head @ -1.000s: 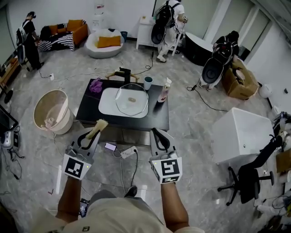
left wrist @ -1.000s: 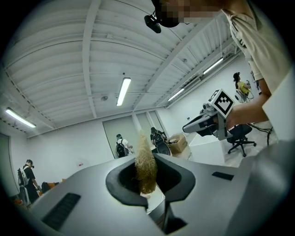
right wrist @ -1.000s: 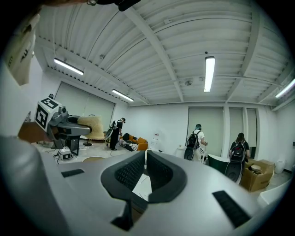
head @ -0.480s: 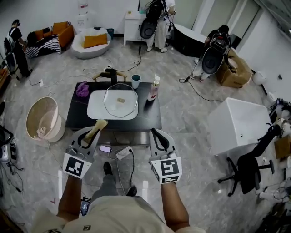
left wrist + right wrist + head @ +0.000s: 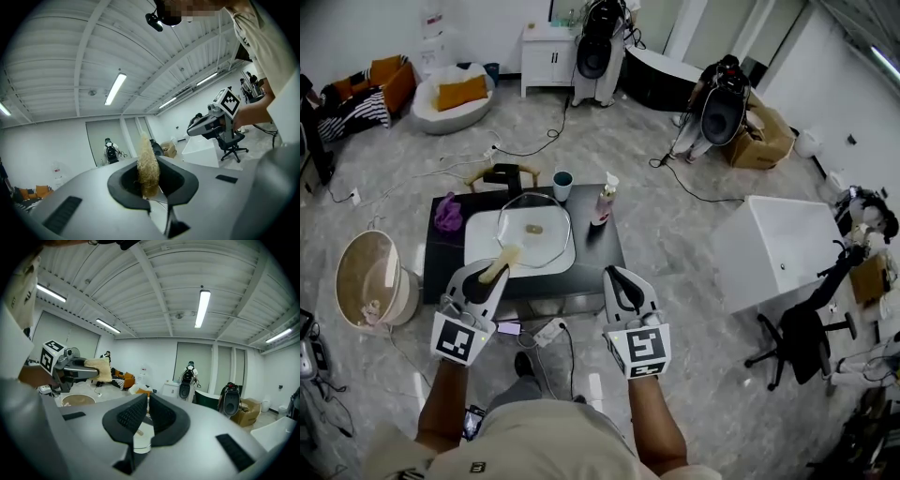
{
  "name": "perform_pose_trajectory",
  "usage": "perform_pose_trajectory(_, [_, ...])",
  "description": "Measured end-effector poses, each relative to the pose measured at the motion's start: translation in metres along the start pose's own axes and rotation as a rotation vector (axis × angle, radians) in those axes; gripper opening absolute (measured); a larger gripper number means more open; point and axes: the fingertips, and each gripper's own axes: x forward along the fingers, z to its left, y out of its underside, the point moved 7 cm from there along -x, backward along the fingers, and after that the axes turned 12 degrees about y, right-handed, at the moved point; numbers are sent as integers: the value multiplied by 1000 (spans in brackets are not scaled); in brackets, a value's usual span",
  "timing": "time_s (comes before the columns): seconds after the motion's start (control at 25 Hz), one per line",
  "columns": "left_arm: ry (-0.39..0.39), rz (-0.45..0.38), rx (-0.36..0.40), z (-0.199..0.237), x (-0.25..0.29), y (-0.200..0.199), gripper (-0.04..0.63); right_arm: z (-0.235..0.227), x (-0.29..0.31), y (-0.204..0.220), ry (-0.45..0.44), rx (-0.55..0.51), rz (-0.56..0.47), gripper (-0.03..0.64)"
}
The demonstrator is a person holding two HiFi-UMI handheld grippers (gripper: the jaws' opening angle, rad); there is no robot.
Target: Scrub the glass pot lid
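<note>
The glass pot lid point(image 5: 532, 228) lies flat over a white basin point(image 5: 480, 246) on a black table point(image 5: 605, 246), ahead of both grippers. My left gripper point(image 5: 494, 273) is shut on a tan fibrous scrubber point(image 5: 506, 256), which sticks out past the fingertips toward the basin's near edge. In the left gripper view the scrubber point(image 5: 147, 168) stands upright between the jaws. My right gripper point(image 5: 620, 283) hovers short of the table's front right edge, jaws together and holding nothing; the right gripper view point(image 5: 147, 411) shows the same.
On the table stand a black faucet point(image 5: 502, 176), a purple cloth point(image 5: 447, 212), a cup point(image 5: 562, 185) and a soap bottle point(image 5: 603, 203). A wicker basket point(image 5: 370, 278) sits left, a white cabinet point(image 5: 769, 258) and office chair point(image 5: 797, 337) right. Cables and a power strip point(image 5: 551, 330) lie underfoot. People stand far back.
The table and lid have drawn closer as the person walked forward. Both grippers keep the same pose, the left still holding the scrubber.
</note>
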Motion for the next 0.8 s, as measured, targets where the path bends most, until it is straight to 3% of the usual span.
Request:
perform_pose_trajectory(0.44, [57, -21, -6, 100, 8, 38, 48, 46, 82, -10, 51, -13, 21, 28])
perform_pose_trajectory(0.8, [45, -37, -45, 145, 7, 63, 48, 66, 125, -14, 46, -52, 52, 28])
